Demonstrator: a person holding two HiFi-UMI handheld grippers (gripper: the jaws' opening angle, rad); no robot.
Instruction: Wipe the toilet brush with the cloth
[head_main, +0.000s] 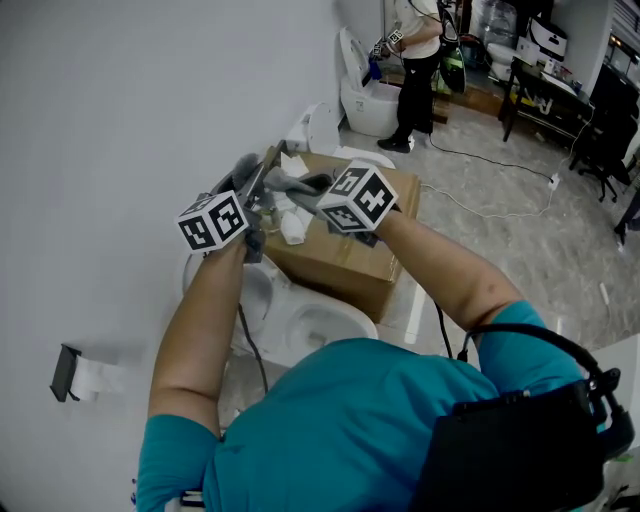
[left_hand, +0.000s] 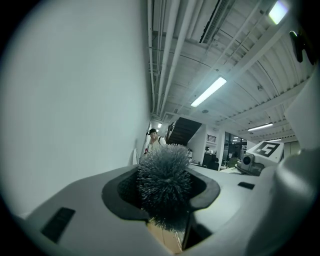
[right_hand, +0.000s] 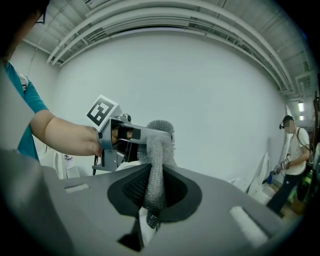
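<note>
Head view alone: we see two bare forearms reaching out from a teal shirt and meeting above a cardboard box (head_main: 350, 262) among white toilets (head_main: 322, 325). A toilet-roll holder (head_main: 68, 372) hangs on the wall at left, and another person (head_main: 415, 70) stands far back.
Left gripper view alone: we look end-on into grey bristles, with ceiling lights above.
Right gripper view alone: we see the other gripper side-on against the pale wall.
Arms: both are raised in front of the chest and angled inward, so the marker cubes sit close together.
Left hand (right_hand: 75, 139): it wraps that gripper's handle.
Left gripper (head_main: 258, 192): its jaws are partly closed, clamping the toilet brush (left_hand: 165, 177), whose round head fills the gap.
Right gripper (right_hand: 154, 195): its jaws pinch a grey knitted cloth (right_hand: 154, 162).
Cloth: it rises from those jaws and drapes over the brush head.
Toilet brush: it is held in the air between the two grippers, above the box.
</note>
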